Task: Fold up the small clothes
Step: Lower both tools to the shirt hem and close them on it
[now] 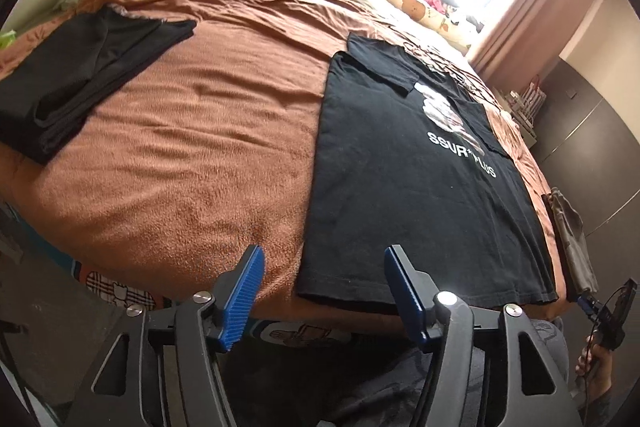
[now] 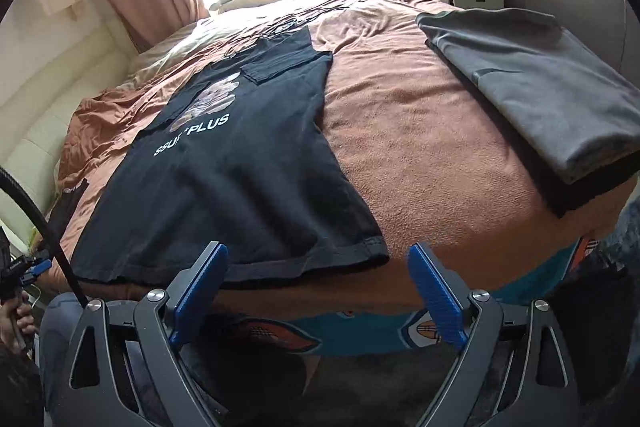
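Lining up both grippers at the near edge of the bed, I'm looking at the black T-shirt lying flat with its sleeves already turned in. The left gripper is standing apart with nothing between its pads, hovering just short of the hem's left corner. The right gripper is also apart and empty, over the hem's right corner. I'm judging the next move as pinching both hem corners and carrying them toward the collar. The collar end is washing out in window glare, and I'm not seeing whether the hem is hanging over the edge. Folded clothes are sitting well apart.
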Tool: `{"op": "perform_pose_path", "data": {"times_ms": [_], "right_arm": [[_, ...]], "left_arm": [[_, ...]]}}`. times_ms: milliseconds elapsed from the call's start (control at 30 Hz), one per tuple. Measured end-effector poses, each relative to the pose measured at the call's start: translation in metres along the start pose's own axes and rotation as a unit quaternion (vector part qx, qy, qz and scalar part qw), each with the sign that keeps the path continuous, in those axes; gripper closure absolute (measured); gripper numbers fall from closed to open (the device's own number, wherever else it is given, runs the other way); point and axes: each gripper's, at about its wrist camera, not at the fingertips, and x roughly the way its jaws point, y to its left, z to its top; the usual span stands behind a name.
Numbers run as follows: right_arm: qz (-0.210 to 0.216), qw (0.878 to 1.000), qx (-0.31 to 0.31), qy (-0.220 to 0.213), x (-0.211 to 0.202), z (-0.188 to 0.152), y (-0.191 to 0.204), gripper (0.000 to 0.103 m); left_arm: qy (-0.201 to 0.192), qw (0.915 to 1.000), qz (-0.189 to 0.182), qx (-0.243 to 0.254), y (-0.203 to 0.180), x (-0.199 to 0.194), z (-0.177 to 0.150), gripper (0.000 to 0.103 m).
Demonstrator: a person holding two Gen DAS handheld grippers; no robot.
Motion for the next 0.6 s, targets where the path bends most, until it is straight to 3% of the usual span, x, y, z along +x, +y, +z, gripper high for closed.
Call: {"op": "perform_pose_path", "data": {"times_ms": [167, 267, 433, 600], "right_arm": [[0.013, 0.999, 0.021, 0.022, 0.022, 0.0, -0.009, 0.033], [0.022, 0.999, 0.04, 0.028, 0.034, 0.006, -0.018, 0.034], [0.035, 0.997, 0.065, 0.037, 0.046, 0.006, -0.03, 0.034], [0.037, 0.997, 0.066, 0.033, 0.048, 0.002, -0.031, 0.034]], "left_arm": [[0.022, 0.9994, -0.01, -0.026, 0.012, 0.02, -0.003, 0.055], [0.041, 0.9978, -0.029, -0.044, 0.015, 0.032, -0.007, 0.063], [0.063, 0.9953, -0.039, -0.063, 0.017, 0.045, -0.017, 0.064], [0.052, 0.9938, -0.047, -0.086, 0.022, 0.044, -0.023, 0.064]]}}
